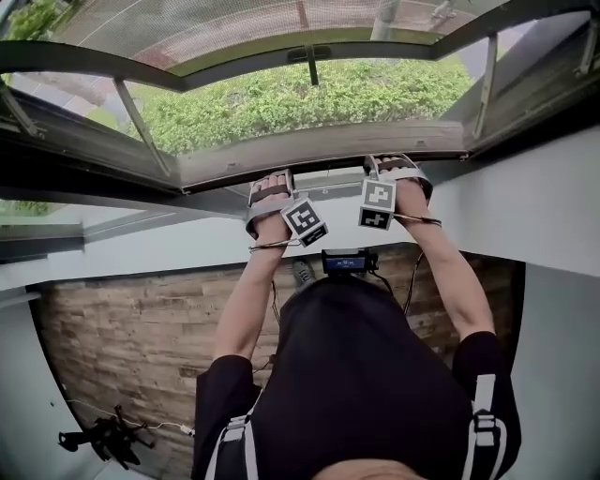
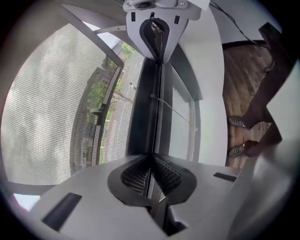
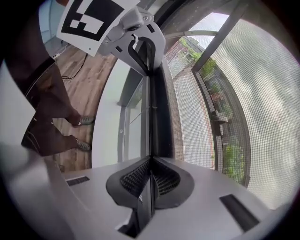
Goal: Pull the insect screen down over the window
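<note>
The insect screen's grey mesh stretches over the window opening, and its pull bar runs across the lower edge. Both grippers hold that bar side by side. My left gripper is shut on the bar's thin lip; in the left gripper view the ribbed pads pinch the strip, with the dark bar running ahead and mesh to its left. My right gripper is shut on the same lip. In the right gripper view the jaws meet on the bar, with mesh to the right.
Open window sashes with metal stays flank the opening, and green shrubs lie outside. A white sill and wall sit below the bar. The wood floor holds a black object with a cable. The person's shoes stand near the wall.
</note>
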Motion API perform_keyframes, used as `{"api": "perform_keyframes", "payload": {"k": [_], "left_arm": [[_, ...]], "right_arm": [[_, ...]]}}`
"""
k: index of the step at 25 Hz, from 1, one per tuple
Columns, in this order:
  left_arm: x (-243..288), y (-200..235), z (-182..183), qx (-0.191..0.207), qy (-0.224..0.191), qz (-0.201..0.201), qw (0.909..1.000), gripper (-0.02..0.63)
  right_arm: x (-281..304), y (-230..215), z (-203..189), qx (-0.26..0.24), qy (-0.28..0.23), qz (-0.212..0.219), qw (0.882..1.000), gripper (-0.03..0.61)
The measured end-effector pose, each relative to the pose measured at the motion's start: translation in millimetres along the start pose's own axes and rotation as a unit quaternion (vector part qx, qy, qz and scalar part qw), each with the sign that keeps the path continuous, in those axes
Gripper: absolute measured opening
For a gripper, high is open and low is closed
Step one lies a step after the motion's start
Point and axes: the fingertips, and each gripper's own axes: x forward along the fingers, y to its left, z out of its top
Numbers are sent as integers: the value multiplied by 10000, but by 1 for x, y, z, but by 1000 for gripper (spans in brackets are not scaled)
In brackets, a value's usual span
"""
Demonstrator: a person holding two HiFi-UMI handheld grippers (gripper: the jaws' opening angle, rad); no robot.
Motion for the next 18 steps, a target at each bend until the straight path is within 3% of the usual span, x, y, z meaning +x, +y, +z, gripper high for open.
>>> {"api": "perform_keyframes", "payload": {"k": [4, 10, 13, 18], "left_arm": [[3, 3, -1, -221, 0, -179, 9996, 18], [2, -4, -3, -93, -28, -2, 10000, 13], [4, -3, -3, -155, 36, -247, 9996, 32], [-4, 1, 5, -164, -158, -208, 9995, 22]], "right_arm": [[-8, -1, -1, 164, 141, 237, 9995, 17], [-1, 4, 2, 256, -73, -84, 9996, 17], [-3, 2, 1, 263, -91, 184, 9994, 17], [-10, 3, -4, 121, -81, 326, 9994, 17]]}}
